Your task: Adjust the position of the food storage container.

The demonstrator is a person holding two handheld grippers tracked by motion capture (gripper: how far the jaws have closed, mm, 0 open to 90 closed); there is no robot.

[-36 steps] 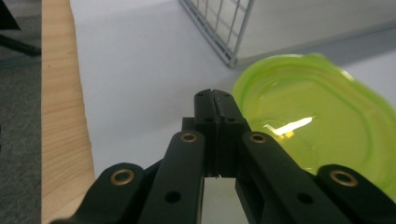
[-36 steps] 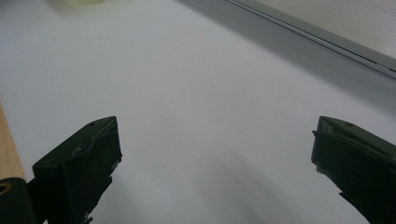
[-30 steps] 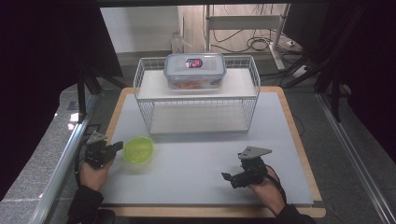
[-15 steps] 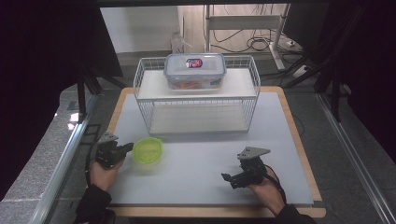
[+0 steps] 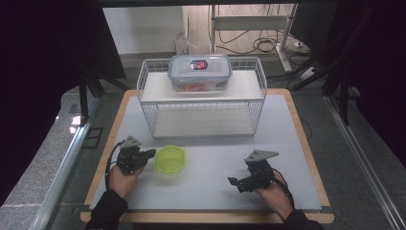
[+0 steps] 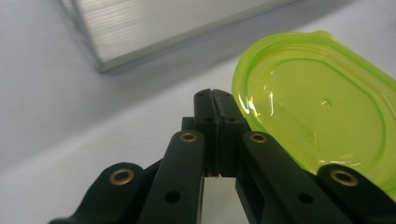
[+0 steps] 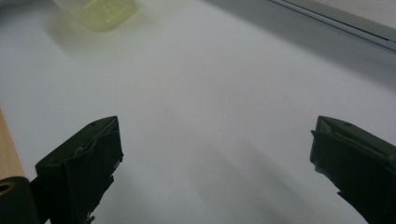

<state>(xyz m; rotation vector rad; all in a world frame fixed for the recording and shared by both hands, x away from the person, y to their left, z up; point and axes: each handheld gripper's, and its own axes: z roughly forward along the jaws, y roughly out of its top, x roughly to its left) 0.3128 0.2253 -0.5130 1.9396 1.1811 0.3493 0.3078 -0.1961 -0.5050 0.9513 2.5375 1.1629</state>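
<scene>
Bench: pale grey-white mat (image 5: 210, 187) on a wooden board, light wood edge showing along the sides and front; matte, with soft shadows under the rack.
Room: dark surroundings left and right; grey floor beyond the bench with cables and a metal frame in the background; metal rails run along both sides of the bench.
Rack: white wire shelf rack (image 5: 201, 103) at the back middle of the bench, one upper shelf, open space beneath.
Box: clear plastic box with a blue-rimmed lid (image 5: 199, 72) on the rack's top shelf; red-and-blue label on the lid, orange contents seen dimly through the wall.
Lid: translucent lime-green lid (image 5: 169, 159), rounded outline with a raised rim and a small centre dimple, glossy highlights; lies flat on the mat in front of the rack, left of centre.
Left gripper: (image 5: 149, 154) at front left, held in the person's left hand (image 5: 123, 176); jaws pressed together with nothing between them, tips just beside the green lid's left rim; contact cannot be told. Left gripper view puts the lid (image 6: 322, 109) just to the right of the closed tips (image 6: 215, 95).
Right gripper: (image 5: 234, 182) at front right, in the right hand (image 5: 273, 191), well apart from the lid; jaws spread wide and empty (image 7: 212, 158), above bare mat.
</scene>
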